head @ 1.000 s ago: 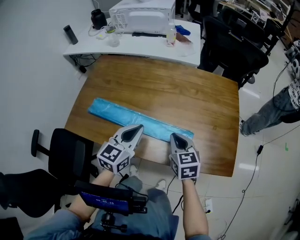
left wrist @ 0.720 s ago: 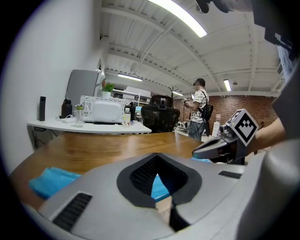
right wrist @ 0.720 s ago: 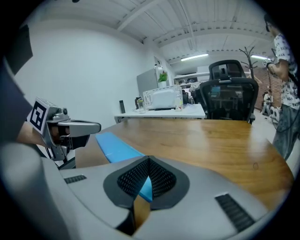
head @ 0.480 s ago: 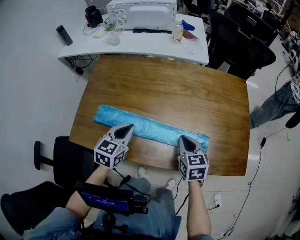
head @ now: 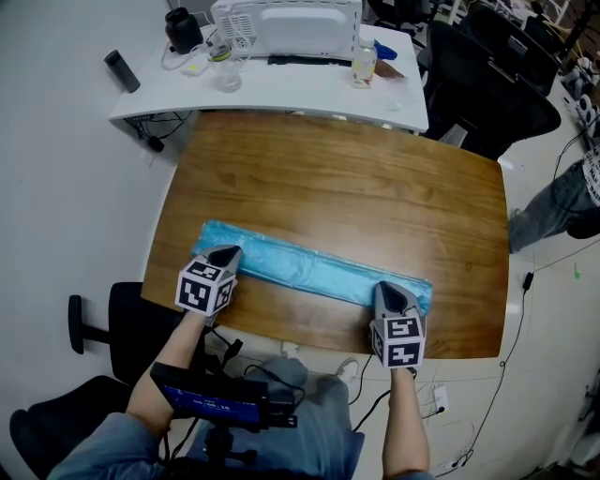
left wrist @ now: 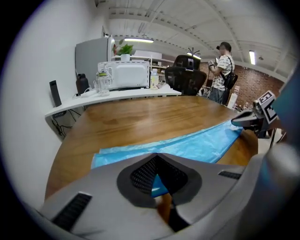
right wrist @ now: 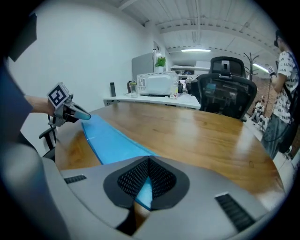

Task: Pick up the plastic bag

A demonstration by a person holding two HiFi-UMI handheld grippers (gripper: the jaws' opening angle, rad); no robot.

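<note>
A long, flat blue plastic bag (head: 309, 267) lies slantwise across the near half of the wooden table (head: 328, 178). My left gripper (head: 225, 254) has its shut tip on the bag's left end. My right gripper (head: 390, 291) has its shut tip on the bag's right end. In the left gripper view the jaws meet at a point (left wrist: 156, 155), and the bag (left wrist: 192, 145) stretches away to the right gripper (left wrist: 243, 120). In the right gripper view the closed tip (right wrist: 149, 159) sits over the bag (right wrist: 110, 140). Blue shows through the gap behind each tip; the bag lies flat.
A white desk (head: 272, 89) behind the table carries a white appliance (head: 286, 23), a bottle and small items. Black office chairs (head: 487, 75) stand at the back right and one (head: 131, 319) at my near left. A person's legs (head: 553, 211) are at the right, with cables on the floor.
Both grippers, shut throughout, have slid apart along the bag's near edge, from its middle to its two ends. The bag still lies flat on the table.
</note>
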